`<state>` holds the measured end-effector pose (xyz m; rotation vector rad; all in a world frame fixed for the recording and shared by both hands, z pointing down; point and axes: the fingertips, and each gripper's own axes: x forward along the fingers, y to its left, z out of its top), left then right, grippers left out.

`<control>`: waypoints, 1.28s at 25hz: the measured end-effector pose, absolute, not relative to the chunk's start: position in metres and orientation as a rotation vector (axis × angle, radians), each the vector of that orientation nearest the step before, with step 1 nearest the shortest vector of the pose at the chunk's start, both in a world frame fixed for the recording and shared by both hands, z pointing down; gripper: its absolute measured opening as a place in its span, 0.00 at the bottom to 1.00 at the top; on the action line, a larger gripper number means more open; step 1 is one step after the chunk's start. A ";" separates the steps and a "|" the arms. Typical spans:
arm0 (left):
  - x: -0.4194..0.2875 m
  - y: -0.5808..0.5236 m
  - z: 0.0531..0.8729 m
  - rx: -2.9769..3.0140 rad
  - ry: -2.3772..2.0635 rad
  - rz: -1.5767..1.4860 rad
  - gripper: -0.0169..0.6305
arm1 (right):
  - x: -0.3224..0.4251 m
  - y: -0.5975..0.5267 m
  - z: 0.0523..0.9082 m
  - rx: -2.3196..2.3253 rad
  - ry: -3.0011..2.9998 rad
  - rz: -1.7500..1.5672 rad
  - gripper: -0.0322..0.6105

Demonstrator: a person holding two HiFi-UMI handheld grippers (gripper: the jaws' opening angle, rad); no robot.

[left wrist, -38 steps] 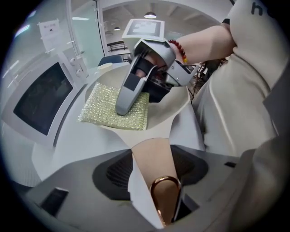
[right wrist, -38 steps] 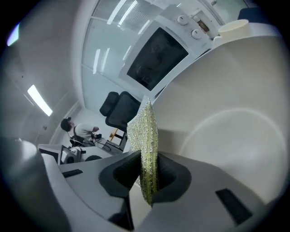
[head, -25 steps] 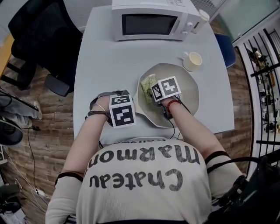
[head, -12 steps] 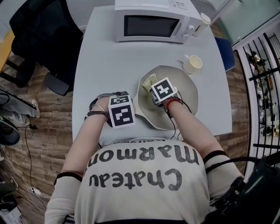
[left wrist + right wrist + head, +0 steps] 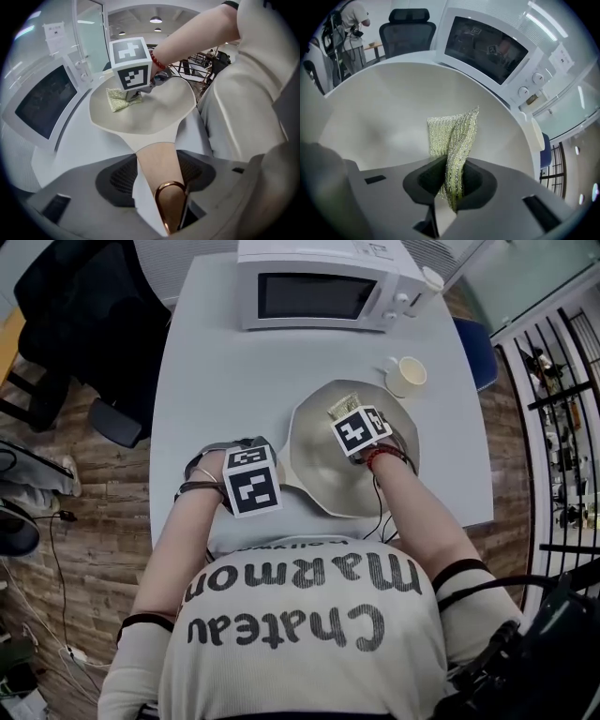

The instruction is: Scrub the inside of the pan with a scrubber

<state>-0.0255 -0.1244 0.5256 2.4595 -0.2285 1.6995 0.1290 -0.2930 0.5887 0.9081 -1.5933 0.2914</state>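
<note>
Half scrubber [image 5: 454,136] hidden between right tongs [image 5: 451,187].

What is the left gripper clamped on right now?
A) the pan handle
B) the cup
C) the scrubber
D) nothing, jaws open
A: in the left gripper view, the left gripper has its jaws shut on the pan handle, the beige one with the copper hanging loop. The scrubber is pinched in the right gripper instead.
</note>
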 end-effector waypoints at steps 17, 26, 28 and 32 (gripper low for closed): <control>-0.029 -0.122 0.527 2.465 -0.275 1.683 0.44 | 0.206 -0.303 0.569 0.863 -1.248 -0.220 0.14; -0.025 -0.121 0.525 2.480 -0.281 1.630 0.44 | 0.226 -0.307 0.532 0.893 -1.259 -0.283 0.14; -0.024 -0.121 0.525 2.482 -0.277 1.630 0.44 | 0.230 -0.308 0.523 0.917 -1.270 -0.290 0.14; -0.027 -0.120 0.525 2.482 -0.280 1.613 0.44 | 0.234 -0.310 0.505 0.966 -1.316 -0.258 0.14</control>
